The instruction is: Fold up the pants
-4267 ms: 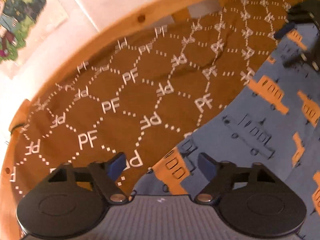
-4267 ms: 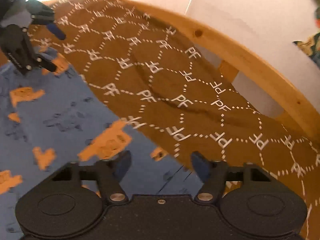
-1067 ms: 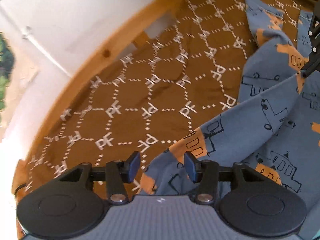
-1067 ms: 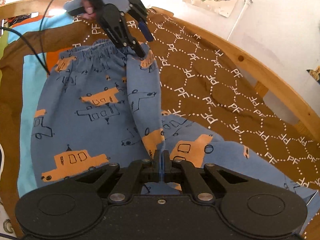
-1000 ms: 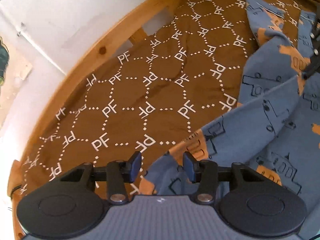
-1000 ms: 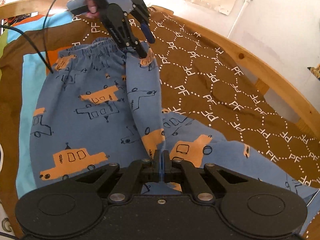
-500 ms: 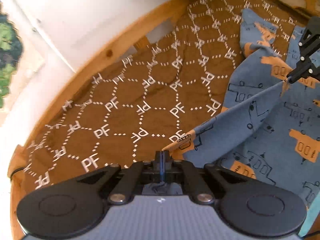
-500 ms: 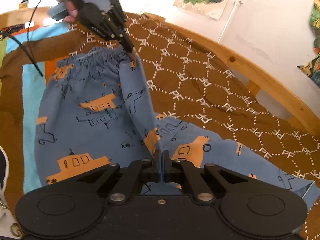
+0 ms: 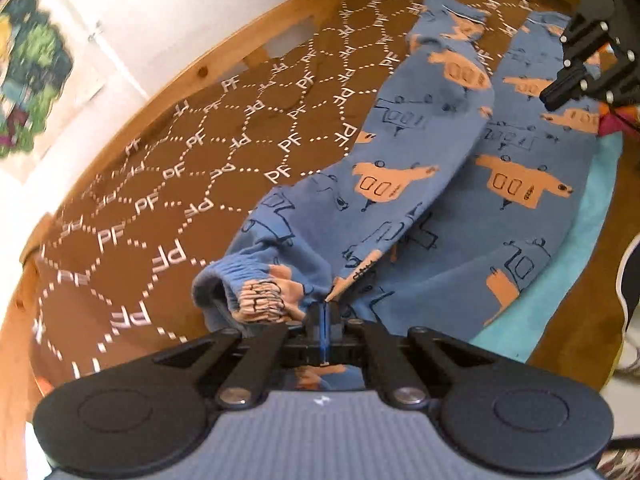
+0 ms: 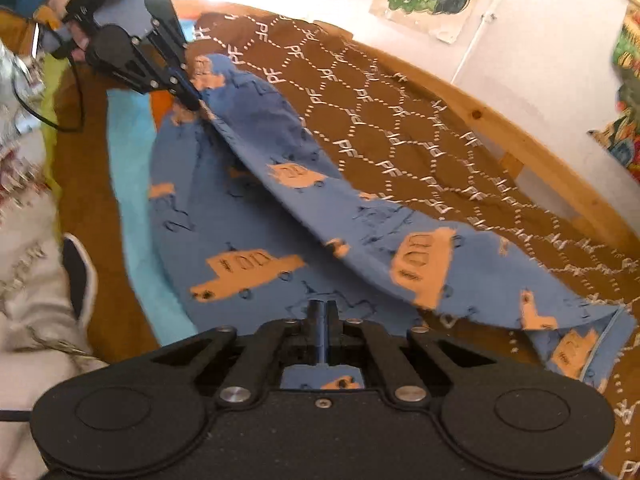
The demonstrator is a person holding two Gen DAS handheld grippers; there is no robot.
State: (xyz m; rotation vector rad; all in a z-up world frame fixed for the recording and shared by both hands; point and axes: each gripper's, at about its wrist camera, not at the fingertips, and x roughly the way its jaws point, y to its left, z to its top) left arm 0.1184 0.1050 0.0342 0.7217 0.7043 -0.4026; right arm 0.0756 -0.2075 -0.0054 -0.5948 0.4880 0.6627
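Blue pants (image 9: 400,184) printed with orange cars lie on a brown bedspread. My left gripper (image 9: 324,312) is shut on the gathered waistband edge and holds one half lifted over the other. In the right wrist view, the left gripper (image 10: 195,103) pinches the same pants (image 10: 248,264) at the far left, and a fold runs from it down to the right. My right gripper (image 10: 320,308) hovers over the lower leg, its jaws opening with a narrow gap and no cloth seen between the pads. In the left wrist view, the right gripper (image 9: 546,100) hangs just above the cloth.
The brown bedspread (image 9: 224,152) with a white PF pattern fills a wooden bed frame (image 9: 208,68) against a white wall with posters. A turquoise stripe (image 9: 592,208) borders the pants. A hand (image 10: 76,36) holds the left gripper, with a black cable (image 10: 48,120) below it.
The left jaws shut on the waistband and carried it sideways over the other half. The right gripper, shut on the leg before, has moved across and parted its jaws a little.
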